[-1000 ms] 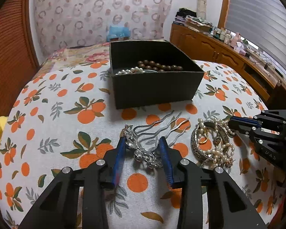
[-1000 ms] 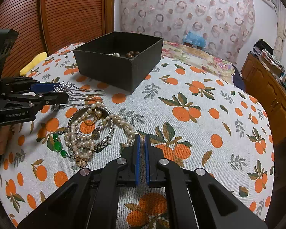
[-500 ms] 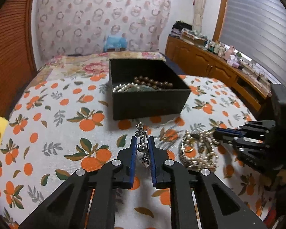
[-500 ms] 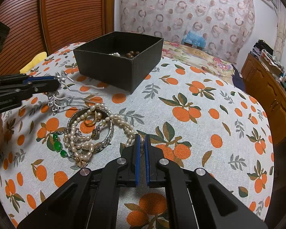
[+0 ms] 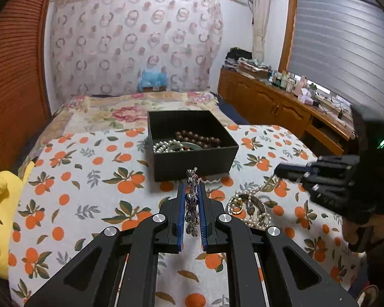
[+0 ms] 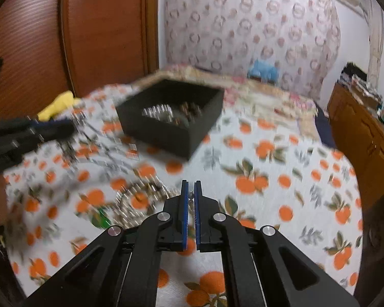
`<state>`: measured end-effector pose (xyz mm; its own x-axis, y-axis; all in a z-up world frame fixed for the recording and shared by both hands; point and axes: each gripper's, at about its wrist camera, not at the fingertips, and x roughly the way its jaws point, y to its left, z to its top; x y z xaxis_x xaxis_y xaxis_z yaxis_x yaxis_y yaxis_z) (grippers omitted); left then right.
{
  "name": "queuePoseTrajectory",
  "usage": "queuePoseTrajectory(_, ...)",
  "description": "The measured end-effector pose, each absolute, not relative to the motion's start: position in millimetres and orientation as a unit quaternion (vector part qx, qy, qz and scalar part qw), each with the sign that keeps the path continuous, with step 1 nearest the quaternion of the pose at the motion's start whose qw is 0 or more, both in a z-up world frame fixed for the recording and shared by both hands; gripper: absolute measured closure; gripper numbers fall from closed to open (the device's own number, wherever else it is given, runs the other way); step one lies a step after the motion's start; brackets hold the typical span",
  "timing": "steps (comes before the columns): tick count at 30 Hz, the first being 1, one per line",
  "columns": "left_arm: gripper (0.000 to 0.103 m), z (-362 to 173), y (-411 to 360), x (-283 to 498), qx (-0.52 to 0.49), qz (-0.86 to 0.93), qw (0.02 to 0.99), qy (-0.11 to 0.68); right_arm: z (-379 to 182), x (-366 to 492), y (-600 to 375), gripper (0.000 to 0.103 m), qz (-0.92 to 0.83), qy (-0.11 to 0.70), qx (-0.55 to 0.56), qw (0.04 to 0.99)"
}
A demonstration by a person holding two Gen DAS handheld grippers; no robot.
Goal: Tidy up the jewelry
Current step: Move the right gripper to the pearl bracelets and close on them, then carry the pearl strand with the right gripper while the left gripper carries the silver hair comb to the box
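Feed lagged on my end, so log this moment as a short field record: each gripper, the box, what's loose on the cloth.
left gripper: shut on silver hair comb, lifted short of the box
right gripper: shut on pearl strand
black box: open, holds brown beads and pearls
loose pile: pearls and bangle on orange-print cloth
right view: motion-blurred

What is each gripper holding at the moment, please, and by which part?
The left gripper clamps the silver hair comb by its ornate top edge. The right gripper pinches a pearl on the pearl strand.
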<state>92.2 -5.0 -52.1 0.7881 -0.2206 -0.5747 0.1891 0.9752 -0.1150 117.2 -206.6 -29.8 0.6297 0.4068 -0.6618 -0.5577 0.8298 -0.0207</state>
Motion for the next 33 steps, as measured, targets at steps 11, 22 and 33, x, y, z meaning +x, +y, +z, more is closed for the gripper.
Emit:
queuePoseTrajectory(11,0.095,-29,5,82,-0.023,-0.103,0.953,0.285,41,114,-199,0.098,0.289,0.278,-0.111,0.909)
queuePoseTrajectory(22,0.095,3,15,77,-0.022,-0.102,0.961,0.256,93,113,-195,0.098,0.291,0.237,-0.113,0.92)
queuePoseTrajectory(33,0.095,23,14,85,-0.015,-0.105,0.965,0.239,133,121,-192,0.098,0.294,0.212,-0.112,0.925)
